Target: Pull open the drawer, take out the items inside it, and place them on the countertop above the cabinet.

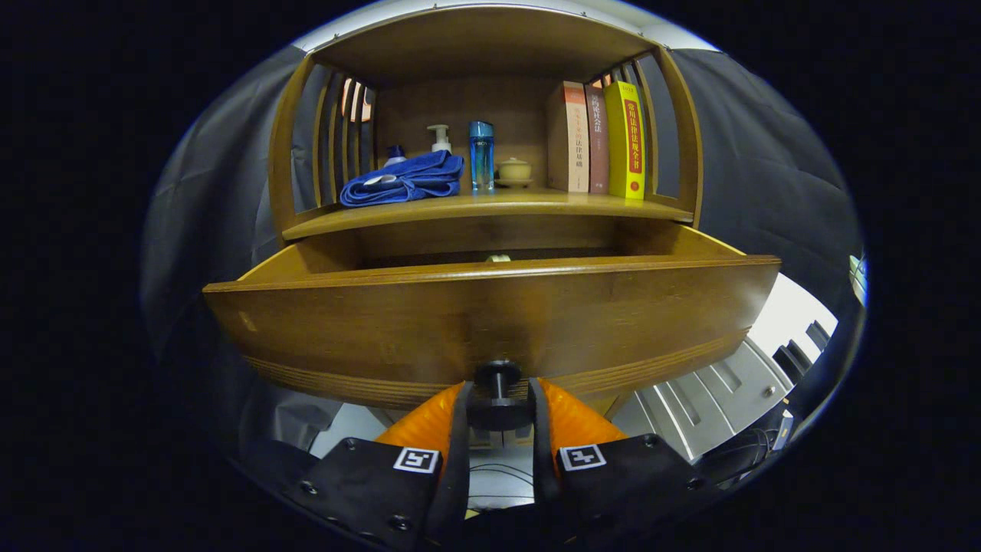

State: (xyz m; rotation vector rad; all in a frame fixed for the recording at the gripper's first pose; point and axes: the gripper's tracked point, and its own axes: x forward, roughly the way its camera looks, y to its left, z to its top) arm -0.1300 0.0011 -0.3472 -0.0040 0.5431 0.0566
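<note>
Jaws clamp round metal knob [498, 391] of smooth wooden drawer [490, 322].

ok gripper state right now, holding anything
Gripper: closed on the drawer knob, one finger on each side of it; the drawer is pulled out.

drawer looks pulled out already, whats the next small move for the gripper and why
Probably let go of the knob: the gripper has both fingers closed on it, and the drawer already stands well out from the cabinet. A small pale item just peeks over the drawer's front edge, so after opening the fingers should likely back off and rise to reach over that edge. What else lies inside is hidden.
</note>
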